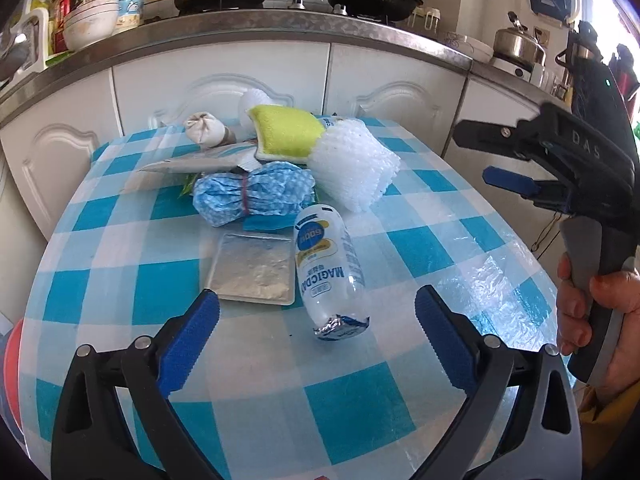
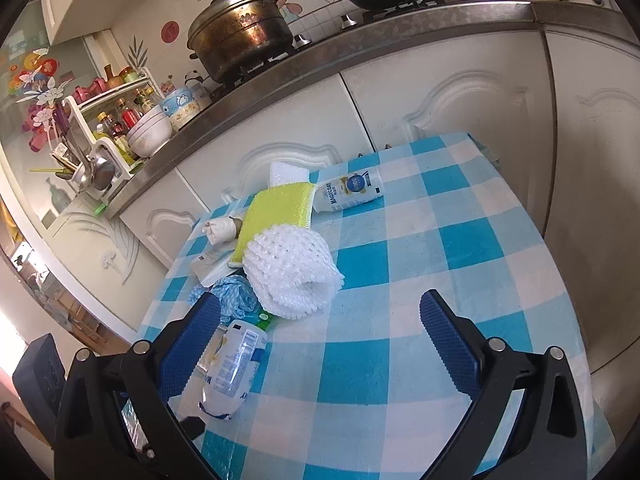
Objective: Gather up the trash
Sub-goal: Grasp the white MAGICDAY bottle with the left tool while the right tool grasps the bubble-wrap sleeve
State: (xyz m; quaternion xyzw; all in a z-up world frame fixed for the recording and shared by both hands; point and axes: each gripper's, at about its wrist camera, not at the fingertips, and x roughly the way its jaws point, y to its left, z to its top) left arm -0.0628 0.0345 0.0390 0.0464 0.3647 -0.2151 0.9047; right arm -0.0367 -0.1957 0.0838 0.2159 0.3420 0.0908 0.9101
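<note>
Blue-padded and spread wide, the left gripper (image 1: 316, 340) hovered empty just short of a clear plastic bottle (image 1: 330, 272) lying on its side on the checked tablecloth (image 1: 420, 240), a foil tray (image 1: 252, 268) beside it. The right gripper (image 2: 320, 344), jaws likewise apart and holding nothing, hung near the white foam netting (image 2: 294, 276). Collection appeared barely begun; the next move likely called for straddling the bottle's body before closing.

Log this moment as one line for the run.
left tool: open, empty | right tool: open, empty | nearest bottle: lying on table, untouched
</note>
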